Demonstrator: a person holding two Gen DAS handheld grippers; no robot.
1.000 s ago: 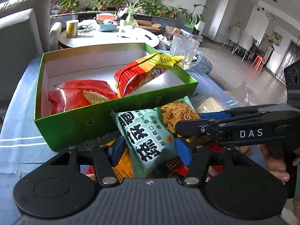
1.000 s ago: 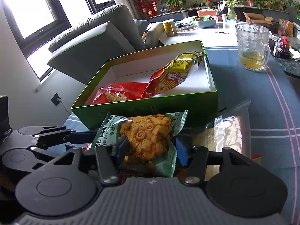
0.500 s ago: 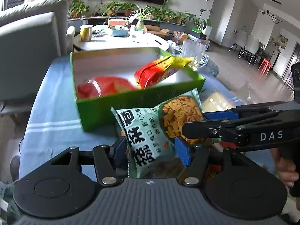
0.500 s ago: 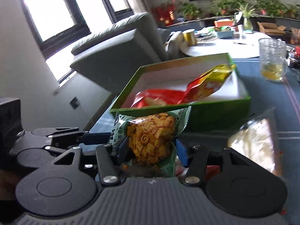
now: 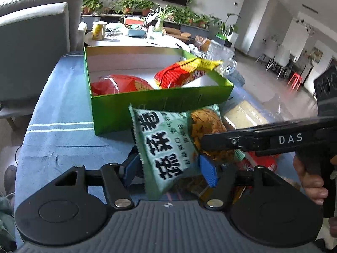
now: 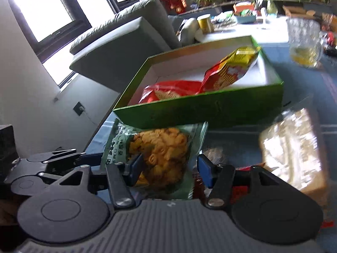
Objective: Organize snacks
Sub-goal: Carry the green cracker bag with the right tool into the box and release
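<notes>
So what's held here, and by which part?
The pale green snack bag, apparently by the right gripper at its window end. The jaws of the left gripper have just been opening around its printed end; its grip cannot be told.

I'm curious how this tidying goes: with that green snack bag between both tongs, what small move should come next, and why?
Probably ease the left tongs clear. Their jaws have just been opening with the green snack bag between them, while the right tongs seem to pinch it short of the green box, where other snack bags lie.
</notes>
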